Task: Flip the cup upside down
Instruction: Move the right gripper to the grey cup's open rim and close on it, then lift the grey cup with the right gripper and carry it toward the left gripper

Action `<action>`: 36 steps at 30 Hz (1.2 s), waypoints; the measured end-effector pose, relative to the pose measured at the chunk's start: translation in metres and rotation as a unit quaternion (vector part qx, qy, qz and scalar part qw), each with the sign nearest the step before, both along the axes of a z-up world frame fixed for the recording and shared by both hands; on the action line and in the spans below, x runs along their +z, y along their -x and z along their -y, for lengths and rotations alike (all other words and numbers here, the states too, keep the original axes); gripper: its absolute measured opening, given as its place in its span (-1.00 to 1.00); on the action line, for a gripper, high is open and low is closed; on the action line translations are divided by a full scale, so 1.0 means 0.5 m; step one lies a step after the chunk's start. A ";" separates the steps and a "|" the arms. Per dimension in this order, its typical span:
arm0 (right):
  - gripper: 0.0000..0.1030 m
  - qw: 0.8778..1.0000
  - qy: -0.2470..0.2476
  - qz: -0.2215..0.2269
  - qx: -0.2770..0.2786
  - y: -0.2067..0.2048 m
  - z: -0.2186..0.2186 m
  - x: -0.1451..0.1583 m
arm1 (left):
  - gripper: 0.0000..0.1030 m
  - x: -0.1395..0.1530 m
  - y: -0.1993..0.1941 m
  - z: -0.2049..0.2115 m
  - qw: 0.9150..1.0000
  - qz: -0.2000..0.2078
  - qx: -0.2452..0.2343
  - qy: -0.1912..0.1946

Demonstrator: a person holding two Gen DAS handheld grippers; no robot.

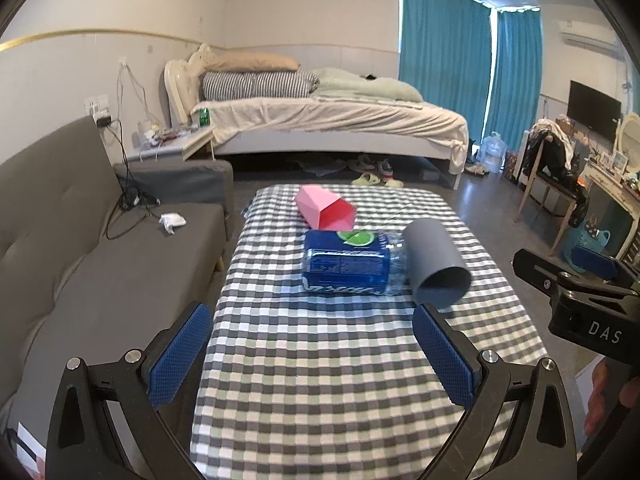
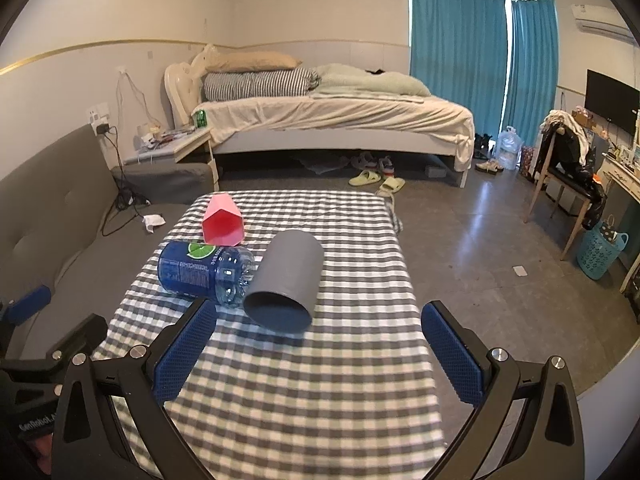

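A grey cup (image 1: pixel 436 266) lies on its side on the checkered table (image 1: pixel 320 360), its open mouth facing me; it also shows in the right wrist view (image 2: pixel 286 280). A pink angular cup (image 1: pixel 326 208) lies on its side further back, also seen in the right wrist view (image 2: pixel 222 220). My left gripper (image 1: pixel 312 352) is open and empty, hovering over the near table, short of the grey cup. My right gripper (image 2: pixel 320 354) is open and empty, just in front of the grey cup's mouth. The right gripper's body (image 1: pixel 580 292) shows at the right edge of the left wrist view.
A blue water bottle (image 1: pixel 348 262) lies on its side touching the grey cup's left side, also in the right wrist view (image 2: pixel 204 270). A grey sofa (image 1: pixel 80 260) stands left of the table, a bed (image 1: pixel 320 120) behind it, and a chair (image 2: pixel 568 168) and blue basket (image 2: pixel 600 250) at right.
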State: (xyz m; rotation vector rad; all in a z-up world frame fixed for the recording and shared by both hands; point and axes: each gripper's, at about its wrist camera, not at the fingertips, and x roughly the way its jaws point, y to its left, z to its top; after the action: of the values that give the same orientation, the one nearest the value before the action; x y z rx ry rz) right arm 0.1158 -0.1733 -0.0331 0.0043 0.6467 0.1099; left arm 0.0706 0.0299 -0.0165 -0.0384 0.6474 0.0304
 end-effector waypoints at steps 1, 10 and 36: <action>1.00 1.000 -0.001 -0.006 -0.001 -0.015 -0.006 -0.007 | 1.00 -0.005 -0.009 -0.006 1.000 -0.005 0.001 0.003; 0.99 0.998 -0.006 -0.064 -0.013 -0.126 -0.046 -0.073 | 1.00 -0.067 -0.099 -0.043 0.998 -0.060 0.012 0.012; 0.47 0.988 -0.013 -0.150 0.026 -0.165 -0.076 -0.158 | 1.00 -0.122 -0.136 -0.040 0.994 -0.107 -0.002 0.009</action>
State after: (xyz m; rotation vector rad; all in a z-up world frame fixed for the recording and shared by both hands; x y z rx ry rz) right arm 0.1983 -0.1354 -0.1123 0.0293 0.9473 0.1694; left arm 0.1386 0.0500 -0.0774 -0.0515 0.8614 0.0250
